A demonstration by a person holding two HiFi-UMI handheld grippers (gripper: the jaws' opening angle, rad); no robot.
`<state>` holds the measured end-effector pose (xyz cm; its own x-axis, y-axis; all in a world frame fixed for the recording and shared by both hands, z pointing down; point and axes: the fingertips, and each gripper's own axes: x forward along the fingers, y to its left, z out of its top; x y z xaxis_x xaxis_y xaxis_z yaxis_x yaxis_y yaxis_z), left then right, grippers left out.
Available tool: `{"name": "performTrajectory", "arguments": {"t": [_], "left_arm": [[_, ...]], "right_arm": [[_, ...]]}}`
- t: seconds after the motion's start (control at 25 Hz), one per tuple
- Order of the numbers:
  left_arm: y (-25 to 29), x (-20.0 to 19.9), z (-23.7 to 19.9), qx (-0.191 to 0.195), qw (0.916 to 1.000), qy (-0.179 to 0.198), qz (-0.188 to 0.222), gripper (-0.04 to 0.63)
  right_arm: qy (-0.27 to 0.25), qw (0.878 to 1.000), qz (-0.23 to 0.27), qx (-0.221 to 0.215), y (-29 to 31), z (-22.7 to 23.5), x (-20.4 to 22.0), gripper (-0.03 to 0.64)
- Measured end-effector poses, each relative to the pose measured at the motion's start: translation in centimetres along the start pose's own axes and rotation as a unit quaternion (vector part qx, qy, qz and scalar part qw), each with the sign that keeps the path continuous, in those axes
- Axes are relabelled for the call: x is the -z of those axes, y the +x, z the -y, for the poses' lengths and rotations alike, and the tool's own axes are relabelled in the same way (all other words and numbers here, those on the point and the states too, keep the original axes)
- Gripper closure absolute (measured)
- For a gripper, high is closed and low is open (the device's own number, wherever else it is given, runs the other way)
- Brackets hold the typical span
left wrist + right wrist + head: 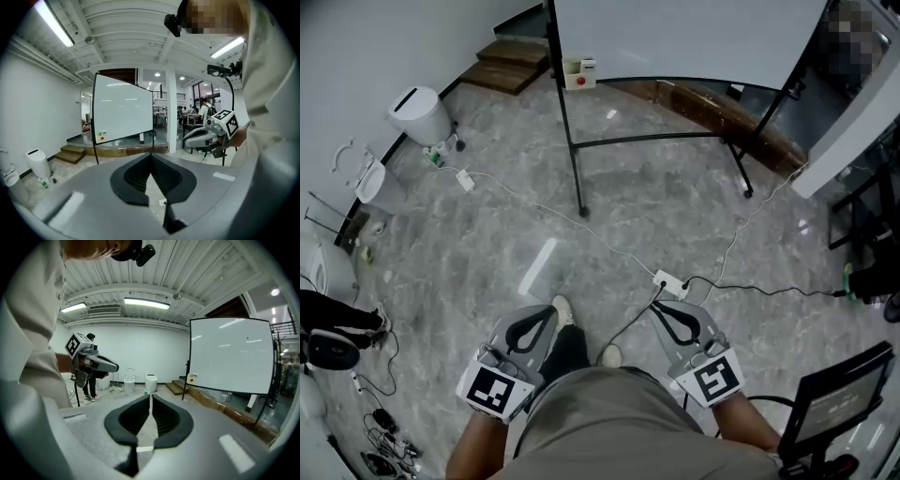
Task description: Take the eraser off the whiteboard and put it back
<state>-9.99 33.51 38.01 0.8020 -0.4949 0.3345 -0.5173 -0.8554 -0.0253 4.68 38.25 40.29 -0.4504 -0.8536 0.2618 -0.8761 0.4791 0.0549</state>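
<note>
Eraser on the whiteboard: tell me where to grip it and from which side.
Come straight at the whiteboard's front and pinch the eraser by its top and bottom edges, probably: it sits flat against the board's lower corner, and the stand post crowds one side. The left gripper and right gripper have shut tongs; open one first.

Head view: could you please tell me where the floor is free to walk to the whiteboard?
Free: the grey floor between the whiteboard stand's legs and the white cable. Crowded: the gear along the left edge, and around the power strip.
</note>
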Motion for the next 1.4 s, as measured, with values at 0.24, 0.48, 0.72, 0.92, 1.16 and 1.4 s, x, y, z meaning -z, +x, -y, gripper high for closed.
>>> {"name": "performTrajectory", "arguments": {"t": [0.24, 0.48, 0.72, 0.92, 1.16, 1.4], "left_arm": [[3.2, -1.4, -4.4, 0.019, 0.9994, 0.005, 0.030, 0.589], [6.5, -3.0, -10.1, 0.044, 0.9978, 0.002, 0.049, 0.589], [8.2, -3.9, -16.7, 0.067, 0.9959, 0.005, 0.060, 0.589], [7.9, -4.2, -22.5, 0.082, 0.9938, -0.015, 0.073, 0.589], [7.7, -2.6, -28.1, 0.073, 0.9952, -0.014, 0.063, 0.589], [8.3, -2.5, -30.0, 0.064, 0.9952, -0.013, 0.072, 0.589]], "right_arm": [[-0.003, 1.000, -0.011, 0.017, 4.4, 2.3, -0.8, 0.606], [-0.016, 0.999, -0.025, 0.036, 10.1, 5.2, -3.0, 0.601], [-0.008, 0.998, -0.024, 0.053, 16.8, 6.9, -5.3, 0.591], [-0.028, 0.997, -0.031, 0.061, 23.1, 7.2, -7.5, 0.589], [-0.026, 0.998, -0.027, 0.051, 28.2, 6.6, -8.8, 0.589], [-0.048, 0.996, -0.051, 0.046, 30.8, 7.4, -8.8, 0.589]]}}
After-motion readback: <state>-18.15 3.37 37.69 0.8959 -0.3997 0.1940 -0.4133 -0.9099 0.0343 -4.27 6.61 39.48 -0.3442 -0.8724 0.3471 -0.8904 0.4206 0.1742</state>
